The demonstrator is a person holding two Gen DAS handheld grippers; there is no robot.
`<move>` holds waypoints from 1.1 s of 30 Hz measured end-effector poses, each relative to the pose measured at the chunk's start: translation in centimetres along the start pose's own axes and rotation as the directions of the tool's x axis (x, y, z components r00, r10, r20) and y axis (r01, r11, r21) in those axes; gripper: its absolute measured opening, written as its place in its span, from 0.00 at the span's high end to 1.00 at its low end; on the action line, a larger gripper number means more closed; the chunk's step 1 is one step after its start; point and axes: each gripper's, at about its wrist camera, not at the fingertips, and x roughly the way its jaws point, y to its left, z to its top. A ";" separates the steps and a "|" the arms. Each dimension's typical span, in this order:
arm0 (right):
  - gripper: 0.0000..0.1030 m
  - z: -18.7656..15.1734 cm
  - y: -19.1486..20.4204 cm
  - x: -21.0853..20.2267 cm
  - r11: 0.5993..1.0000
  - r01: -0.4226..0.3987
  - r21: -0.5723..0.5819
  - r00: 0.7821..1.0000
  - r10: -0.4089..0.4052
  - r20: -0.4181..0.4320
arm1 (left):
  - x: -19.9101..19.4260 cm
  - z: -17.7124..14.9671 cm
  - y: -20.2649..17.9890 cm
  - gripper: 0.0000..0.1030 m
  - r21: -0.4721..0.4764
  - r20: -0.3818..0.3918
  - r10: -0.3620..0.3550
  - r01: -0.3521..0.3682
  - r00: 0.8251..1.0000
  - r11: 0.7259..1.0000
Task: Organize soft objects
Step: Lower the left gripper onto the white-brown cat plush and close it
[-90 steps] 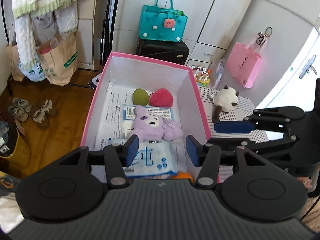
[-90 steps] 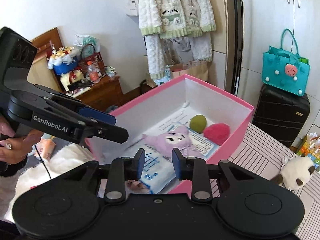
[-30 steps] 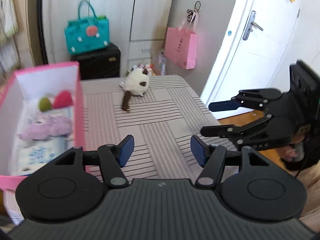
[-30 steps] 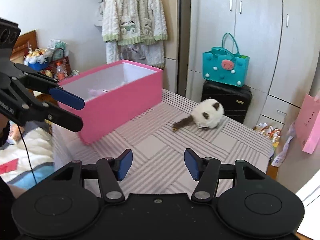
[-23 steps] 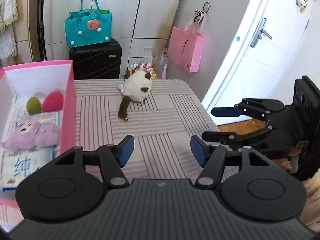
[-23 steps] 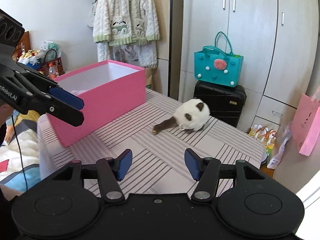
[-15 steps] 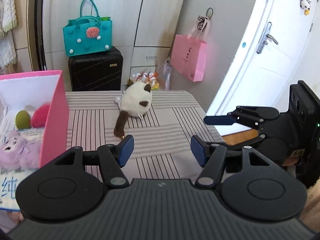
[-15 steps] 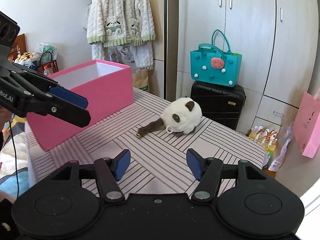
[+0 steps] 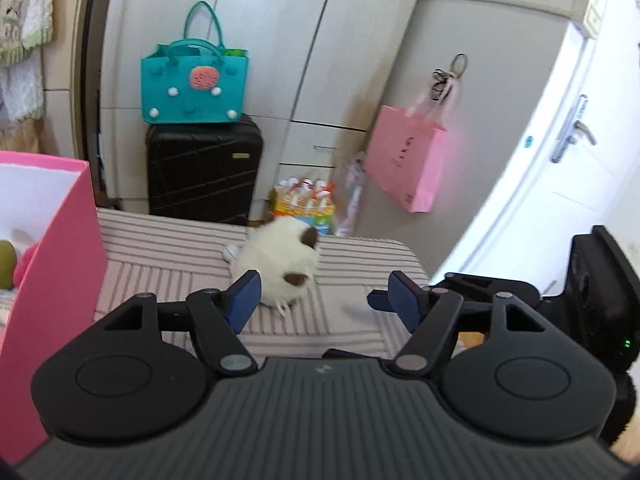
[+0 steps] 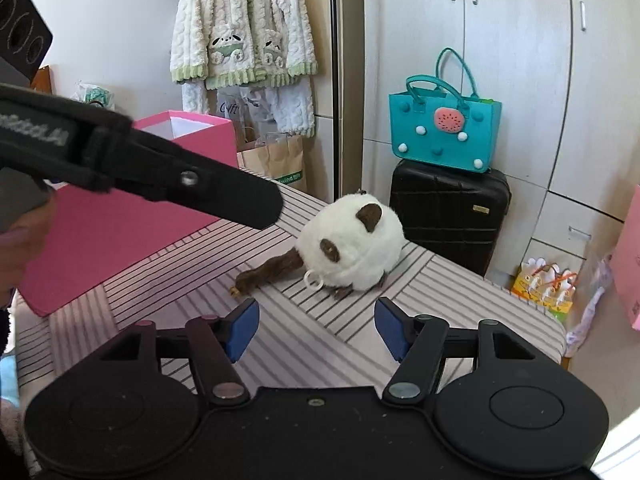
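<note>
- The left gripper [image 9: 322,294] fills the bottom of the left wrist view. Its jaws are opening, with a wide gap and nothing held between them.
- The white plush toy [image 9: 280,266] sits just past the left blue pad [image 9: 243,300], near the middle of that view. The pad hides part of its lower left side. The picture does not show if they touch.
- The right gripper [image 10: 316,328] fills the bottom of the right wrist view. Its jaws are opening too, and they hold nothing.
- In that view the white plush toy [image 10: 352,244] lies on the striped table [image 10: 320,340] in the middle, a little way beyond the blue pads. It is round and fluffy with brown ears, and its brown tail [image 10: 268,272] points to the left.
- The left gripper [image 10: 152,168] reaches in from the left edge of that view, above the tail.
- The right gripper [image 9: 500,300] shows at the right edge of the left wrist view.
- The pink box [image 9: 56,264] stands on the table at the left edge. A green ball [image 9: 7,258] and something pink peek out inside it.
- A teal bag [image 10: 444,132] sits on a black suitcase [image 10: 448,216] behind the table.
- A fluffy cream jacket [image 10: 240,24] hangs at the top of the right wrist view.
</note>
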 end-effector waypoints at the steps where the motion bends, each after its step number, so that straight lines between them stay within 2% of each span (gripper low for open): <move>1: 0.29 0.1 -0.2 0.5 1.000 -0.004 -0.005 1.000 0.004 0.001 | 0.5 0.1 0.1 0.32 0.003 0.003 0.019 -0.019 1.000 1.000; 4: 0.20 0.4 -0.7 1.6 1.000 -0.003 -0.025 1.000 0.003 0.013 | 2.1 0.2 -0.1 0.25 0.056 0.011 0.056 -0.056 0.998 0.997; 6: 0.20 0.7 -1.3 2.4 1.000 -0.002 -0.019 1.000 0.002 0.022 | 3.4 0.2 -0.1 0.24 0.077 0.007 0.092 -0.093 0.996 0.993; 7: 0.20 0.8 -1.6 2.8 1.000 0.000 -0.011 1.000 0.001 0.021 | 4.0 0.2 0.0 0.24 0.074 -0.001 0.112 -0.112 0.994 0.991; 10: 0.19 0.9 -2.6 3.8 1.000 0.007 0.003 1.000 -0.007 0.014 | 4.7 0.5 0.6 0.24 0.051 0.003 0.099 -0.099 0.995 0.994; 13: 0.13 0.7 -3.3 4.6 1.000 -0.003 0.005 1.000 0.003 0.012 | 5.5 0.7 0.9 0.24 0.056 0.000 0.113 -0.113 0.994 0.992; 18: 0.13 0.0 -3.9 5.4 1.000 -0.024 0.016 0.996 0.023 0.084 | 7.6 1.1 1.3 0.24 0.053 -0.034 0.132 -0.130 0.991 0.990; 20: 0.13 0.1 -3.9 5.8 0.999 -0.031 0.010 0.995 0.029 0.098 | 8.2 1.2 1.8 0.26 0.027 -0.047 0.134 -0.133 0.990 0.991; 21: 0.13 0.2 -4.0 6.0 0.999 -0.032 0.008 0.994 0.031 0.100 | 8.4 1.2 2.3 0.29 -0.023 -0.056 0.129 -0.130 0.990 0.991; 23: 0.13 0.4 -3.9 6.6 0.999 -0.047 0.005 0.995 0.047 0.083 | 8.6 1.2 3.5 0.32 -0.127 -0.082 0.079 -0.089 0.993 0.988; 24: 0.13 0.6 -4.0 6.9 0.998 -0.055 0.003 0.996 0.055 0.074 | 8.5 1.1 3.8 0.32 -0.150 -0.084 0.066 -0.079 0.994 0.986; 28: 0.13 1.0 -4.0 7.7 0.997 -0.076 0.034 0.997 0.076 0.016 | 8.5 0.5 3.4 0.32 -0.113 -0.063 0.090 -0.096 0.994 0.989; 30: 0.13 1.1 -4.4 8.0 0.992 -0.100 0.075 0.995 0.100 0.010 | 8.7 0.4 3.4 0.34 -0.125 -0.069 0.077 -0.085 0.995 0.988; 33: 0.14 1.2 -4.6 8.7 0.990 -0.095 0.103 0.995 0.097 -0.012 | 9.0 0.2 3.3 0.37 -0.115 -0.089 0.067 -0.077 0.994 0.990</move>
